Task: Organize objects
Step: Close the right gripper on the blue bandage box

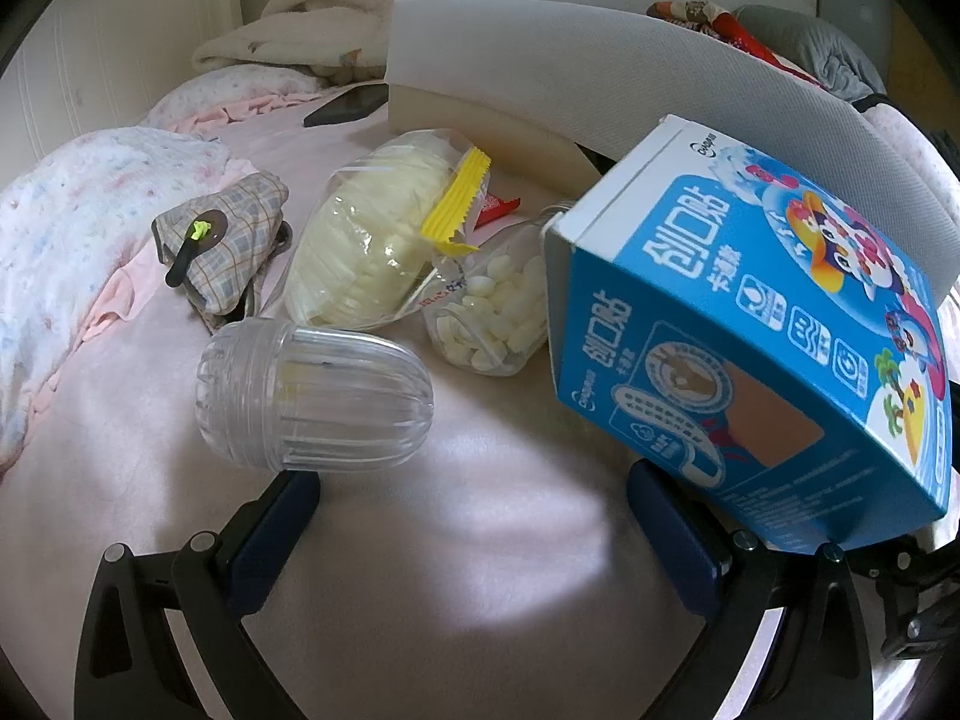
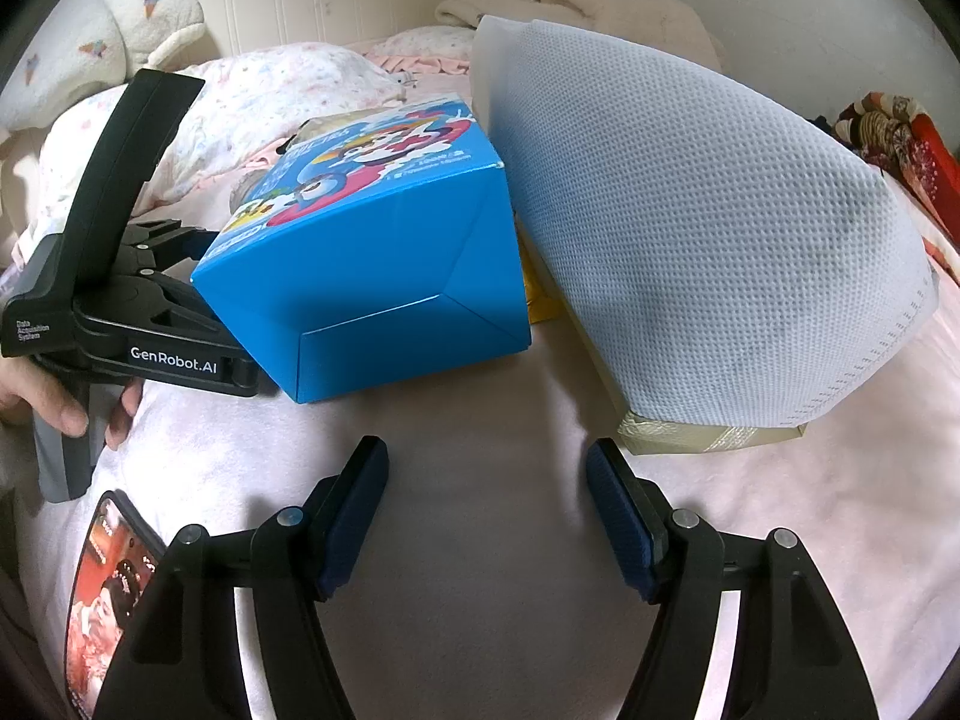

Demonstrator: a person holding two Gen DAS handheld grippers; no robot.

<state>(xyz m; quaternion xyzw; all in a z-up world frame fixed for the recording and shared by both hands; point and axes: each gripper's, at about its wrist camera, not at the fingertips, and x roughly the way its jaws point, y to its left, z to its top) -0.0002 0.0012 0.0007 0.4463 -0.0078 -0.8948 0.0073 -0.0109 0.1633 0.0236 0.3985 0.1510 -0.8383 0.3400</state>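
Note:
My left gripper [image 1: 474, 504] is open and empty over the pink bed sheet. Just beyond its left finger lies a clear ribbed plastic jar [image 1: 312, 399] on its side. Behind it lie a bag of white pads [image 1: 372, 240], a clear bottle of white tablets [image 1: 498, 312] and a folded plaid cloth [image 1: 234, 240]. A blue band-aid box [image 1: 750, 324] lies tilted against its right finger. My right gripper [image 2: 486, 468] is open and empty, a short way in front of the same blue box [image 2: 372, 276]. The left gripper body [image 2: 120, 288] is beside the box.
A white mesh-fabric bin [image 2: 690, 222] stands to the right of the box, also seen in the left wrist view [image 1: 600, 66]. A phone [image 2: 108, 588] lies at the lower left. A second phone [image 1: 348, 105], blankets and pillows lie farther back.

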